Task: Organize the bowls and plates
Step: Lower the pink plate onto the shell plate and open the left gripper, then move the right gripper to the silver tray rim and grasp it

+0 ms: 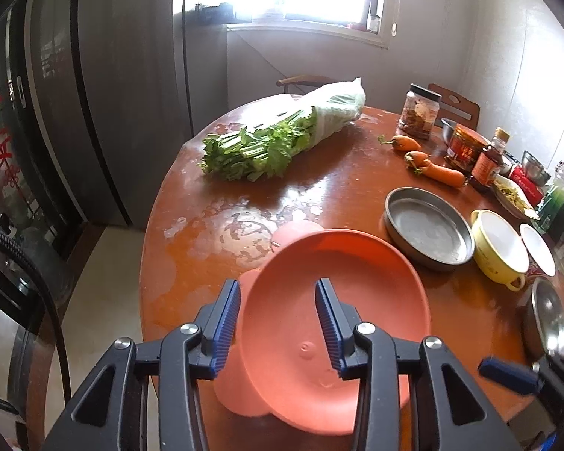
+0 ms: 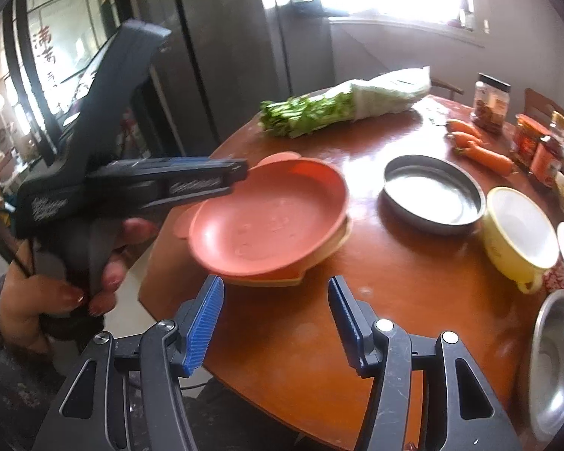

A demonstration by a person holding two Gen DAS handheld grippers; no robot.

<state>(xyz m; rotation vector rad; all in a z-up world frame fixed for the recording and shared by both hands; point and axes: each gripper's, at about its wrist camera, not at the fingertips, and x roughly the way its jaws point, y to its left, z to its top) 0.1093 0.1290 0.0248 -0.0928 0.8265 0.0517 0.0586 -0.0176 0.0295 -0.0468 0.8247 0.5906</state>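
Left gripper [image 1: 278,300] parted astride pink plate [image 1: 342,282]

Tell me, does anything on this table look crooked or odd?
Yes: the orange plate sits tilted on a similar plate beneath, not nested flat. The left gripper straddles its rim. The table has pale worn patches.

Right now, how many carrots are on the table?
3, clustered on the table's far right: first carrot nearest the black-lidded jar, short carrot beside it, long carrot nearest the steel pan. Clutter could hide more.
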